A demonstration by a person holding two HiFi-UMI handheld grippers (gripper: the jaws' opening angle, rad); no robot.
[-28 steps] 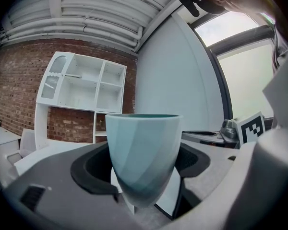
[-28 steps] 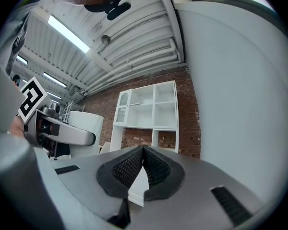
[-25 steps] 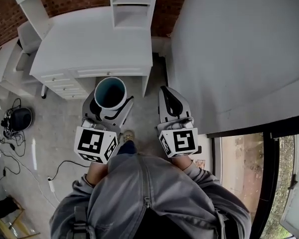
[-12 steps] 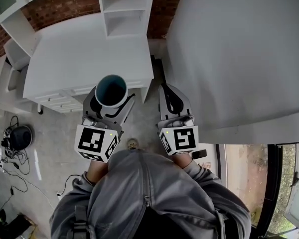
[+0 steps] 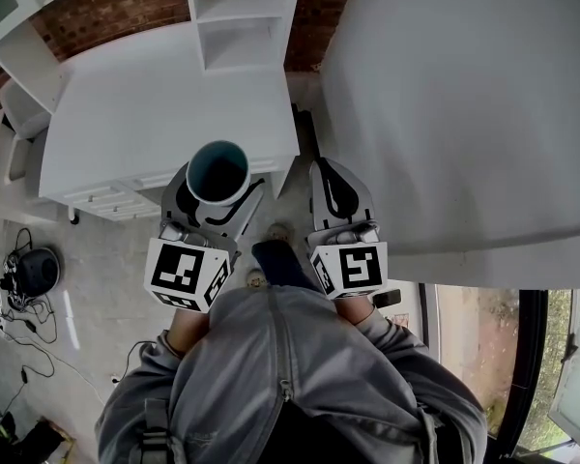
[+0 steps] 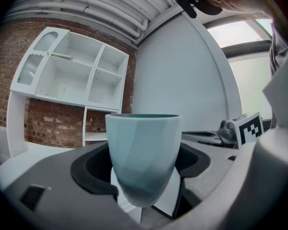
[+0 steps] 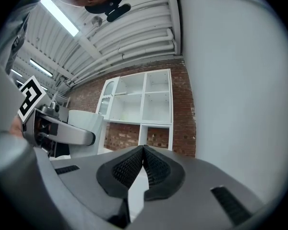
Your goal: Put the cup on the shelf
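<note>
The left hand-held gripper [image 6: 143, 166] was clamped on the cup [image 6: 143, 143], which stood upright between its jaws, mouth up. The shelf [image 6: 77, 75] lay ahead of and above that hand-held gripper, beyond the white tabletop [image 5: 164, 104]. The right hand-held gripper [image 7: 143, 159], just beside the left, was pinched closed on nothing. Judgement: the left one must carry the cup forward and upward.

The cup [image 5: 217, 165] sits in the left tool [image 5: 219, 188], beside the right tool [image 5: 333, 184], with the desk [image 5: 155, 104] ahead and the shelf [image 5: 238, 29] behind.
</note>
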